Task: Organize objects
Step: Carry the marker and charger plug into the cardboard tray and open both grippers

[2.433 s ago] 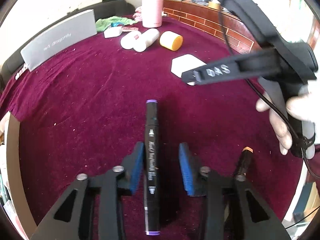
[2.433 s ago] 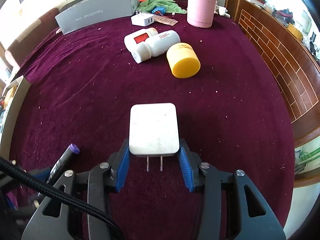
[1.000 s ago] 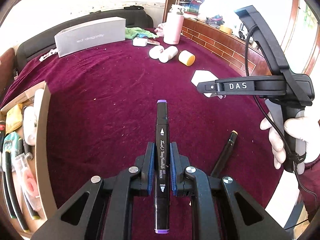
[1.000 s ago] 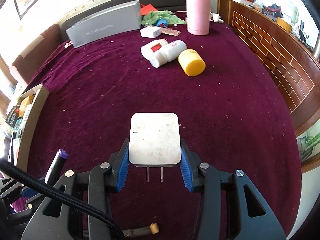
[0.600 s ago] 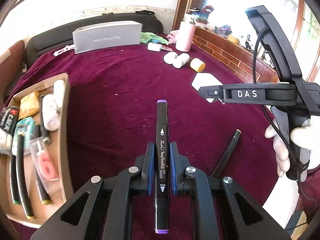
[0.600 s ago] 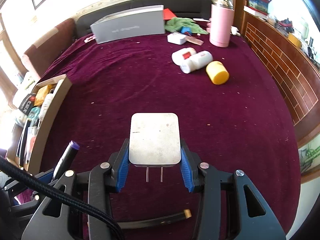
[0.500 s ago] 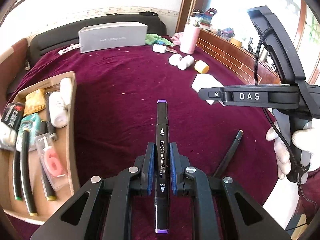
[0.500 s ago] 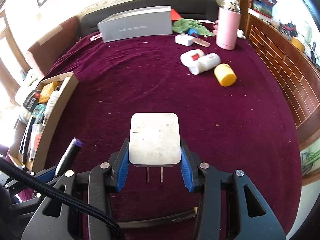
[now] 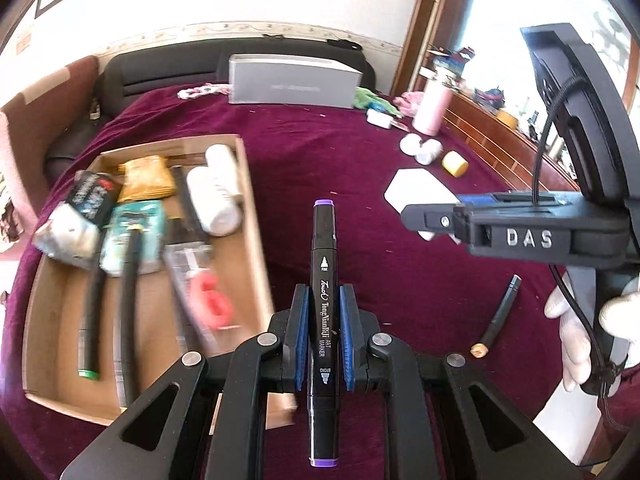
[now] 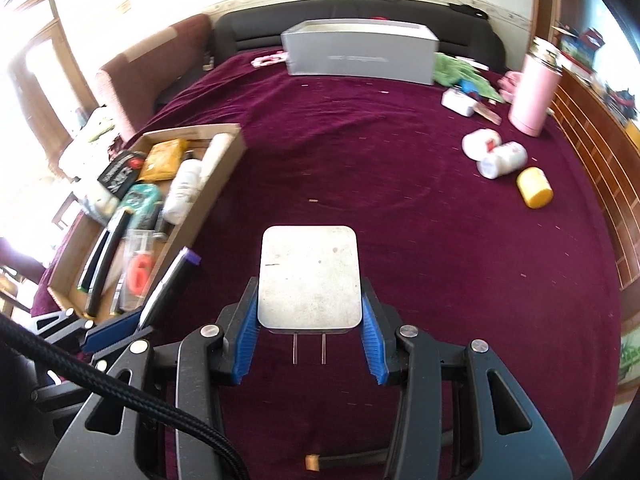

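Observation:
My left gripper [image 9: 324, 322] is shut on a black art marker [image 9: 323, 264] with purple ends, held above the maroon cloth just right of the cardboard tray [image 9: 256, 216]. The marker also shows in the right wrist view [image 10: 170, 280]. My right gripper [image 10: 309, 338] is shut on a white plug adapter [image 10: 310, 276], its two prongs pointing back at me. The adapter shows in the left wrist view [image 9: 420, 194], to the right of the marker and above the cloth. The tray [image 10: 224, 178] holds several items: pens, white tubes, packets.
A black pen [image 9: 498, 316] lies on the cloth below the right gripper. Two white bottles [image 10: 494, 154], a yellow cap [image 10: 534, 188], a pink flask [image 10: 536, 94], a small white charger [image 10: 458, 102] and a grey box [image 10: 360, 54] sit at the far side.
Both grippers have swung left and lifted with their loads. The cardboard tray has come much closer into both views.

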A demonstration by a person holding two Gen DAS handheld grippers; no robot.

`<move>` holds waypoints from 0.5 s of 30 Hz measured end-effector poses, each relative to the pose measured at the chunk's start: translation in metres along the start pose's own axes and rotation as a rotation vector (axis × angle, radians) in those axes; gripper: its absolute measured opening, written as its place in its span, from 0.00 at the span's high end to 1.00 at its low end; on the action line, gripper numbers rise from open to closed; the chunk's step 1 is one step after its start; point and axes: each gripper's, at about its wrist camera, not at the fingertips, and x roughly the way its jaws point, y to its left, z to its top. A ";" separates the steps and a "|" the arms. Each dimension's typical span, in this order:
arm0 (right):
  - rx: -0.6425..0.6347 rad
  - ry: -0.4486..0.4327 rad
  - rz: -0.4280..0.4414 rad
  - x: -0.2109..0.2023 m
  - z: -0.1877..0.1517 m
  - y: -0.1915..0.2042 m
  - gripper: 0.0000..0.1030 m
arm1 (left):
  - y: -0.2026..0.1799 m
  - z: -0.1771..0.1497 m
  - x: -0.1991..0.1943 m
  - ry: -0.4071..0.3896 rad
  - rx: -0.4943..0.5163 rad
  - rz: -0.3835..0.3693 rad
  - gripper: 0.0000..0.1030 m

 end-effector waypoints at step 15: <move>-0.095 0.046 0.109 0.030 0.016 0.078 0.58 | 0.094 -0.002 -0.015 0.004 -0.102 0.113 0.89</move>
